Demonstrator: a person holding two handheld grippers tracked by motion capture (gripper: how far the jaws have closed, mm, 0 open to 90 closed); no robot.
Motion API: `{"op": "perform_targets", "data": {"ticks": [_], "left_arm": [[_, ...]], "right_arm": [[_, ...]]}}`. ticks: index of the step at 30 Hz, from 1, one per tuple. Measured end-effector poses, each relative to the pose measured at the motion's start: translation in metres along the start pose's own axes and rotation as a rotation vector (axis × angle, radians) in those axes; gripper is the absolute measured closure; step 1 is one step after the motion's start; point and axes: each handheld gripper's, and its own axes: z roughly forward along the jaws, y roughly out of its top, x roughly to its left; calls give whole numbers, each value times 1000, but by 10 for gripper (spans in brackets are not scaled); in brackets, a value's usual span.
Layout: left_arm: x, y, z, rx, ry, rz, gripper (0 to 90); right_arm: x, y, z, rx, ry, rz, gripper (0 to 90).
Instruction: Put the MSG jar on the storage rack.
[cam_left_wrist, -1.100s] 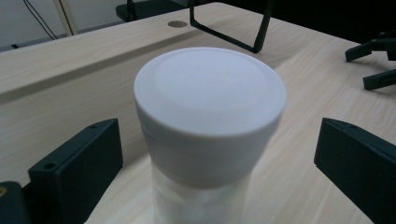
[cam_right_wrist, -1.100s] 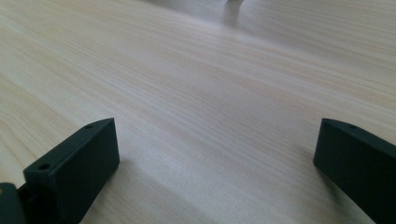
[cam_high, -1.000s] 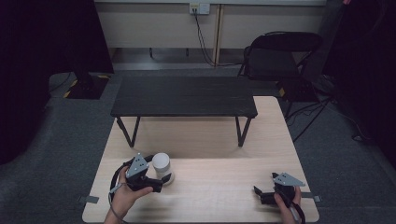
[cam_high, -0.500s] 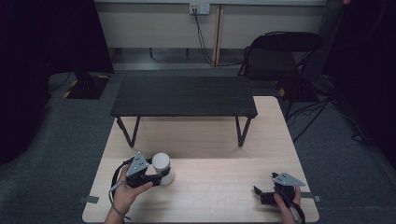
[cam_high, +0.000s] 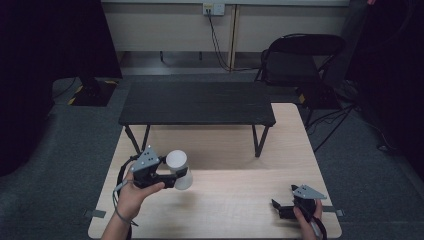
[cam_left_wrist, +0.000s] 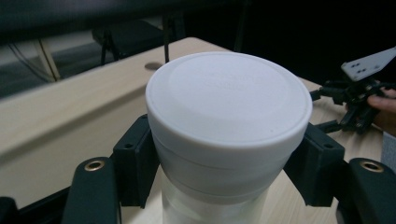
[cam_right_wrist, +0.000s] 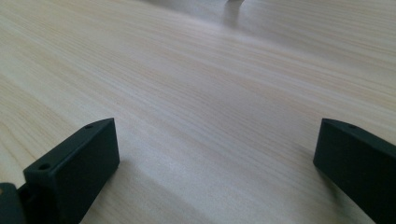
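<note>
A white-lidded jar (cam_high: 178, 169) with a clear body is held above the left part of the light wooden table (cam_high: 235, 200). My left gripper (cam_high: 175, 176) is shut on it, both black jaws pressed against the sides just under the lid. In the left gripper view the jar (cam_left_wrist: 228, 121) looms close between the jaws of the left gripper (cam_left_wrist: 229, 161), its lid on. My right gripper (cam_high: 278, 206) rests low on the table near the front right corner, its jaws spread wide. In the right gripper view the right gripper (cam_right_wrist: 217, 156) has only bare wood between its jaws.
A low black bench (cam_high: 196, 104) stands across the far half of the table on thin legs. Behind it to the right is a black folding chair (cam_high: 300, 60). Grey carpet (cam_high: 55, 150) surrounds the table. The other hand's gripper (cam_left_wrist: 357, 88) appears far right in the left gripper view.
The left gripper has lifted the jar slightly and carried it a little toward the front. The right gripper has stayed where it was.
</note>
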Motion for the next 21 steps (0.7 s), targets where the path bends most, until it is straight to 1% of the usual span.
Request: {"op": "perform_targets", "data": {"ticks": [1, 3, 4, 5, 6, 9, 10, 11, 13, 14, 16, 18, 20, 21], "left_arm": [[2, 11, -1, 4, -13, 5, 340], [5, 31, -2, 0, -35, 0, 340], [6, 44, -2, -2, -45, 11, 340], [6, 49, -3, -3, -48, 18, 340], [5, 63, -3, -2, -47, 30, 340], [8, 96, -1, -1, -51, 43, 340], [11, 117, 3, 1, -53, 44, 340], [11, 117, 3, 1, -53, 44, 340], [14, 135, 7, -11, -47, 49, 340], [15, 147, 10, -8, -42, 49, 340], [19, 160, 15, -16, -37, 42, 340], [22, 174, 22, -17, -18, 28, 340], [24, 186, 29, -12, 4, 40, 340], [26, 191, 33, -6, 13, 39, 340]], "right_arm": [[0, 0, 0, 0, 0, 0, 0], [0, 0, 0, 0, 0, 0, 0], [0, 0, 0, 0, 0, 0, 0], [0, 0, 0, 0, 0, 0, 0], [0, 0, 0, 0, 0, 0, 0], [0, 0, 0, 0, 0, 0, 0], [0, 0, 0, 0, 0, 0, 0], [0, 0, 0, 0, 0, 0, 0], [0, 0, 0, 0, -1, 0, 0], [0, 0, 0, 0, 0, 0, 0], [0, 0, 0, 0, 0, 0, 0], [0, 0, 0, -1, -1, -2, 0], [0, 0, 0, 0, -1, -2, 0], [0, 0, 0, -2, -1, -1, 0]]}}
